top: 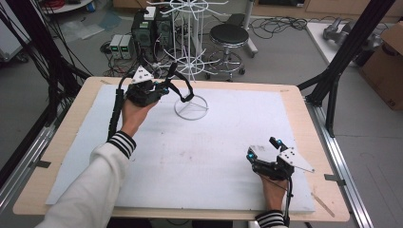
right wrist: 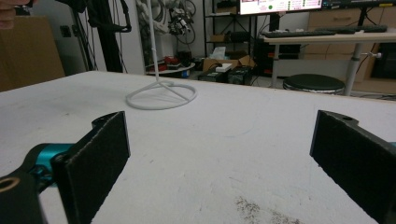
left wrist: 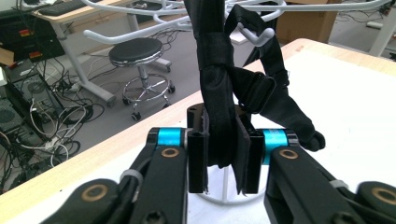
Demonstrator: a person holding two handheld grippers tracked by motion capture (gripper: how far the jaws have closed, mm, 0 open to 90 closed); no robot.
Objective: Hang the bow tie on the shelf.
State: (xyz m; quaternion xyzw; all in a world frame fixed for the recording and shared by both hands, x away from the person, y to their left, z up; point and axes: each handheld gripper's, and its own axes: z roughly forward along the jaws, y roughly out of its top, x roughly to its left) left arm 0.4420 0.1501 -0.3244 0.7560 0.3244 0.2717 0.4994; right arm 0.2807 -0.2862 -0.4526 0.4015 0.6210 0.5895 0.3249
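Observation:
A black strap hangs from a hook of the white wire rack, whose ring base stands on the white mat at the far middle. My left gripper is beside the rack, and its jaws are shut on the strap's lower part. At the table's near right, my right gripper rests low over the mat. Its jaws stand wide open with nothing between them.
A white mat covers most of the wooden table. Behind the table are a black stool, computer cases and cables on the floor. A black frame post stands at the right edge.

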